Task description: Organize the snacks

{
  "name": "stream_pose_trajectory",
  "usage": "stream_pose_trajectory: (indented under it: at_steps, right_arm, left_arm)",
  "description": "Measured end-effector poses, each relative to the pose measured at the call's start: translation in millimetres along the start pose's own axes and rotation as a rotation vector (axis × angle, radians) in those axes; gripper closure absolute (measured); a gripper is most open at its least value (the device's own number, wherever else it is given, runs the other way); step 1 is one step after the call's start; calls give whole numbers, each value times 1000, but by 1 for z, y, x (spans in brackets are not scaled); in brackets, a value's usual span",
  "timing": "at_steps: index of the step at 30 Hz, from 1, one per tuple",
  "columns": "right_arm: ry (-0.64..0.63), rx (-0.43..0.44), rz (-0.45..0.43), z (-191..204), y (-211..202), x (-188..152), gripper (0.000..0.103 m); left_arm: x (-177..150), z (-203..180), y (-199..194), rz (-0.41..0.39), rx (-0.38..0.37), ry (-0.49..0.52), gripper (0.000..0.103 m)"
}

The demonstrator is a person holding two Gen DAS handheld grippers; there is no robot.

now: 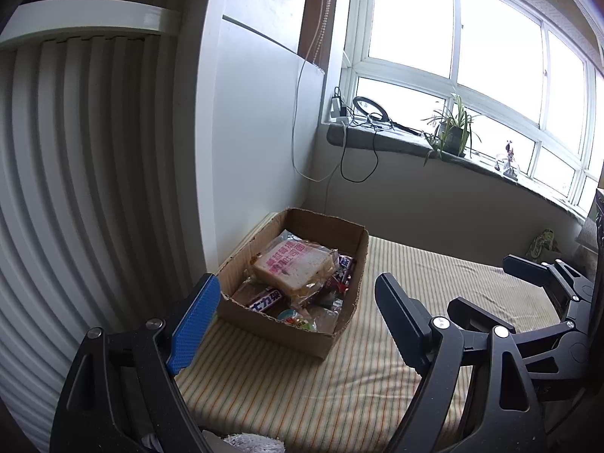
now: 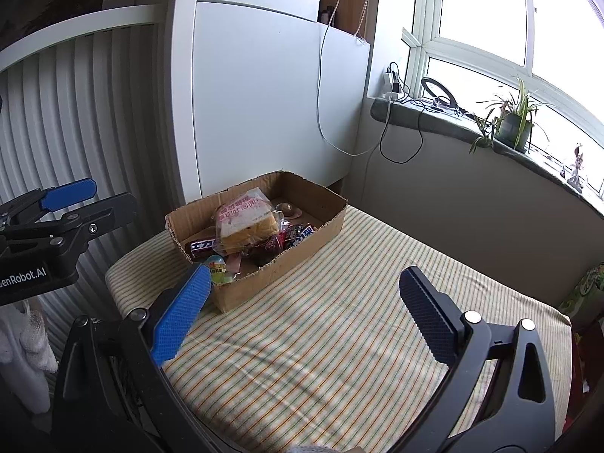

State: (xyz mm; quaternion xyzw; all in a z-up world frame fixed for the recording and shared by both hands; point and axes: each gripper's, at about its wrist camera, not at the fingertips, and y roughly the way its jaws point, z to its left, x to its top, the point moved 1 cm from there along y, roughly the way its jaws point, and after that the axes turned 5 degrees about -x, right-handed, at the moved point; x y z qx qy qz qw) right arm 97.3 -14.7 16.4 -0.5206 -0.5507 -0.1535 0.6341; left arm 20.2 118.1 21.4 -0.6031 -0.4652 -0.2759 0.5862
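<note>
Snacks sit in a shallow cardboard box (image 1: 341, 324) at the far left corner of a striped table surface (image 1: 434, 264), close against a white panel (image 1: 260, 143).

Contents, left wrist view: a bagged bread slice (image 1: 292, 266) with pink print lies on top; a brown chocolate bar (image 1: 264, 298) is below it toward the near wall; a round colourful packet (image 1: 296, 319) is at the near corner; dark wrapped bars (image 1: 345, 268) are on the bread's right. Items under the bread are too cluttered to name.

Left gripper (image 1: 298, 294): fingers spread wide, nothing between them, held above the table just short of the box. Blue pad (image 1: 194, 324) on one finger, black on the other.

Right gripper (image 2: 305, 302): likewise spread wide and empty, over bare striped cloth, with the box ahead and to its left.

Differences between views:
- Right wrist view shows the box interior's far end, where a small roundish item (image 2: 287, 209) lies on the bare floor; the bread hides that spot from the left wrist.
- Each view catches the other gripper at its edge: the right one (image 1: 487, 287) in the left view, the left one (image 2: 105, 198) in the right.
- Both show the windowsill potted plant (image 1: 455, 132).
</note>
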Motion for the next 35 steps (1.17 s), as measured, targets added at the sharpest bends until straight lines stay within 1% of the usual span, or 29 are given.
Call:
stream_pose_trajectory:
  at_steps: [10, 30, 35]
  right_arm:
    - [11, -6, -20, -3, -10, 1, 1]
    - [17, -4, -7, -5, -11, -5, 1]
    - [20, -10, -2, -7, -7, -9, 1]
  left_arm:
    - [0, -6, -5, -7, -1, 11, 19]
    - [-5, -8, -4, -12, 18, 16, 19]
    - [-7, -9, -1, 1, 19, 17, 19]
